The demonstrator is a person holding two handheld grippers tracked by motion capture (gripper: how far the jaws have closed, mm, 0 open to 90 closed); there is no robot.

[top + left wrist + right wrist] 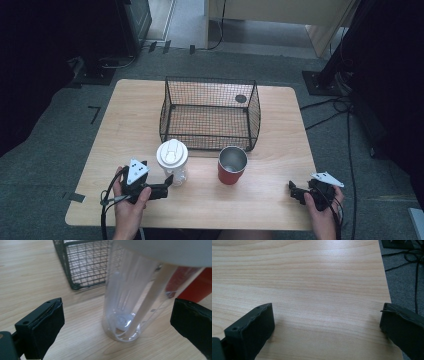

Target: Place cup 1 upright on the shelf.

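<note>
1. Left gripper point(167, 184): jaws spread wide either side of the clear tumbler point(174, 162), not touching it.
2. Tumbler stands upright on the table point(125, 130), beside the red cup point(232, 165).
3. Right gripper point(295, 192): jaws apart, empty.

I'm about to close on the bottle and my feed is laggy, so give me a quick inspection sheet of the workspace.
Surface: light wooden table, bare and dry where visible.
Job's things: clear bottle with white lid upright, near the front of the empty black wire basket; red cup upright and open beside it.
Clutter: nothing seen.
Grippers: left gripper open, jaws either side of the bottle, not touching; right gripper open over bare table near the right edge.
Cables: one trails from each gripper; more on the floor at right.
Surroundings: grey carpet, dark stands and equipment around the table.
</note>
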